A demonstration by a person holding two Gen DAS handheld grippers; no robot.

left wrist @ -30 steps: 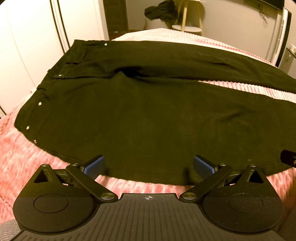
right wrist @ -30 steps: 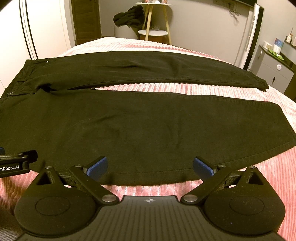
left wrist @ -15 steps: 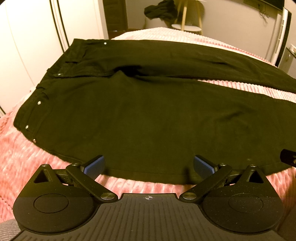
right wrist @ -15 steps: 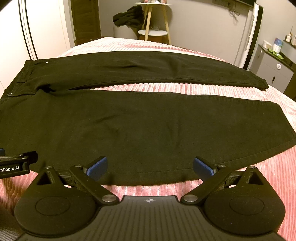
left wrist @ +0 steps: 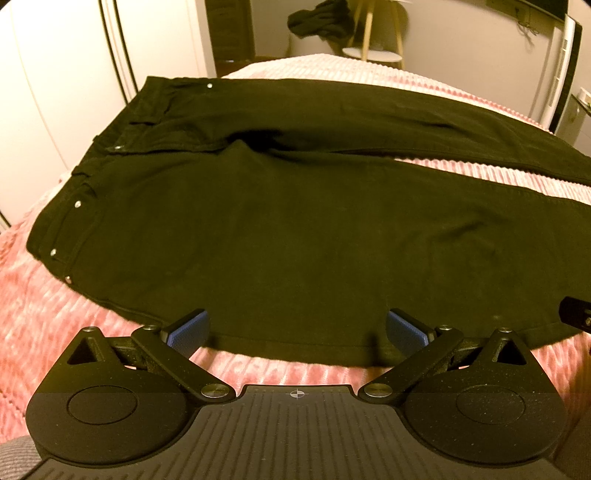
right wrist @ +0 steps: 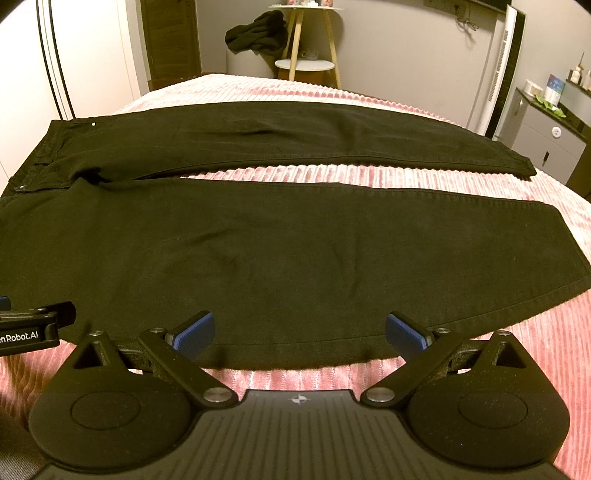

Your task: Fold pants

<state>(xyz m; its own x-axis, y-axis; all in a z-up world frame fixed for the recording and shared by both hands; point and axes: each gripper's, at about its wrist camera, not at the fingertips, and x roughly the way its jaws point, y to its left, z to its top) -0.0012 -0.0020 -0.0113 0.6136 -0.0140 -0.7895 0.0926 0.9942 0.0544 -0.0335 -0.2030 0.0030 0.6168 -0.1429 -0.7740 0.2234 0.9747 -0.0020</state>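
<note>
Black pants point(left wrist: 295, 229) lie spread flat on a pink ribbed bedspread point(left wrist: 44, 310), waistband to the left, both legs running right. My left gripper point(left wrist: 295, 330) is open, its blue pads over the near leg's front hem edge by the hip. My right gripper point(right wrist: 299, 332) is open too, hovering at the near edge of the same leg point(right wrist: 295, 258) further toward the cuff. The far leg point(right wrist: 295, 136) lies parallel behind it. Neither gripper holds cloth. The left gripper's tip point(right wrist: 33, 325) shows at the right view's left edge.
A strip of bedspread point(right wrist: 369, 173) shows between the legs. Beyond the bed stand a wooden stool point(right wrist: 306, 55) with a dark garment point(right wrist: 258, 33) draped on it, a white wardrobe point(left wrist: 55, 92) at left and a grey cabinet point(right wrist: 546, 144) at right.
Both grippers have crept slightly forward toward the near leg's edge; the pants lie unchanged.
</note>
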